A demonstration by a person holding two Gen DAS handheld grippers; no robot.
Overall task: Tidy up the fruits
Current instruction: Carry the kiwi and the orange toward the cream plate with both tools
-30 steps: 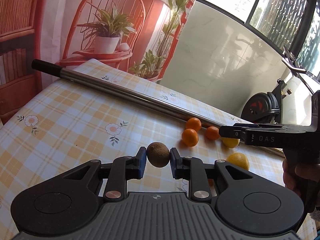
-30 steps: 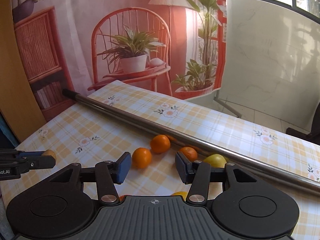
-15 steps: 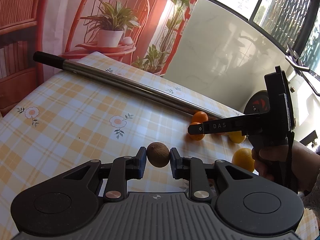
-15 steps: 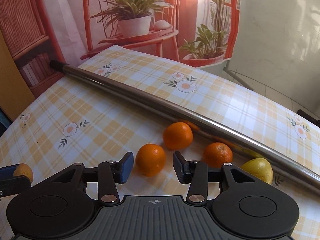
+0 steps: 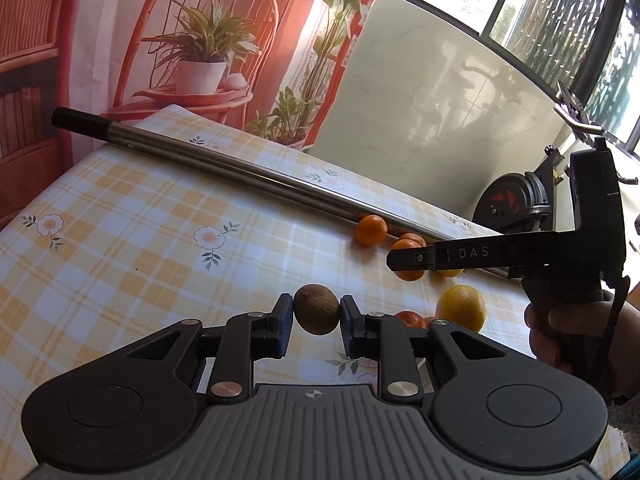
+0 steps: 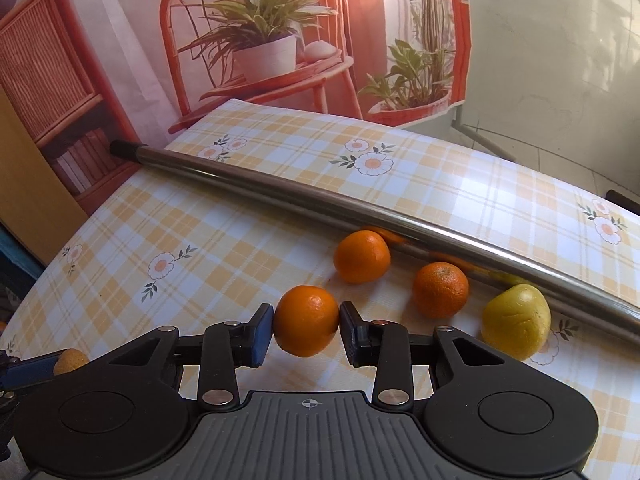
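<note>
My left gripper is shut on a brown kiwi and holds it above the checked tablecloth. My right gripper is shut on an orange mandarin, low over the cloth. Two more mandarins and a yellow lemon lie beside a long steel bar. In the left wrist view the right gripper reaches in from the right over the fruit group, with a lemon in front of it. The kiwi shows at the left edge of the right wrist view.
The steel bar runs diagonally across the table behind the fruit. A printed backdrop with a red chair and plants hangs behind the table. An exercise bike stands beyond the far right edge.
My right gripper has moved forward and down onto the nearest mandarin and shut on it. The left gripper still holds the kiwi and has barely moved.
</note>
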